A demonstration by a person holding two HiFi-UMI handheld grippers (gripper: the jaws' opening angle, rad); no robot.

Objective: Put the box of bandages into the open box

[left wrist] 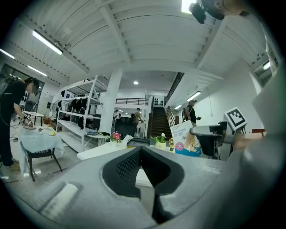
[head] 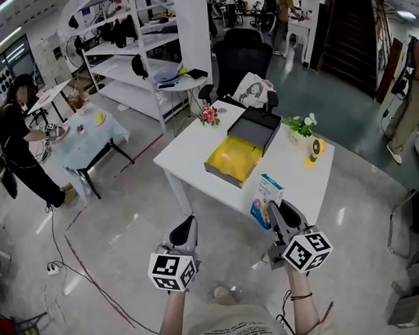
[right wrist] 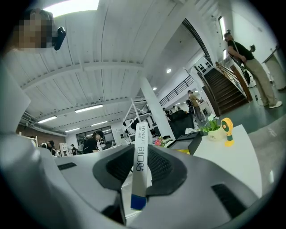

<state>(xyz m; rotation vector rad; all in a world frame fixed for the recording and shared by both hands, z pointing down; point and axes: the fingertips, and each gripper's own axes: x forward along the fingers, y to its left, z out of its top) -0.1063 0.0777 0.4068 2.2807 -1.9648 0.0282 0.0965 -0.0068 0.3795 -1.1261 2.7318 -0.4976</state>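
The bandage box (head: pixel 265 199) is white and blue and stands upright over the near edge of the white table (head: pixel 195 153). My right gripper (head: pixel 277 214) is shut on it; in the right gripper view its narrow edge (right wrist: pixel 140 147) sits pinched between the pads. The open box (head: pixel 236 155), black with a yellow inside and its lid (head: pixel 257 126) folded back, lies mid-table beyond it. My left gripper (head: pixel 185 230) hangs left of the table's near corner, shut and empty, its pads (left wrist: pixel 134 163) meeting. The left gripper view shows the bandage box (left wrist: pixel 184 139) to its right.
On the table stand pink flowers (head: pixel 209 115), a green plant (head: pixel 301 125) and a small yellow fan (head: pixel 314 150). A black office chair (head: pixel 241 58) is behind it. White shelving (head: pixel 126 46), a small table (head: pixel 85 137) and a person (head: pixel 16 142) are at left. A cable (head: pixel 97 284) crosses the floor.
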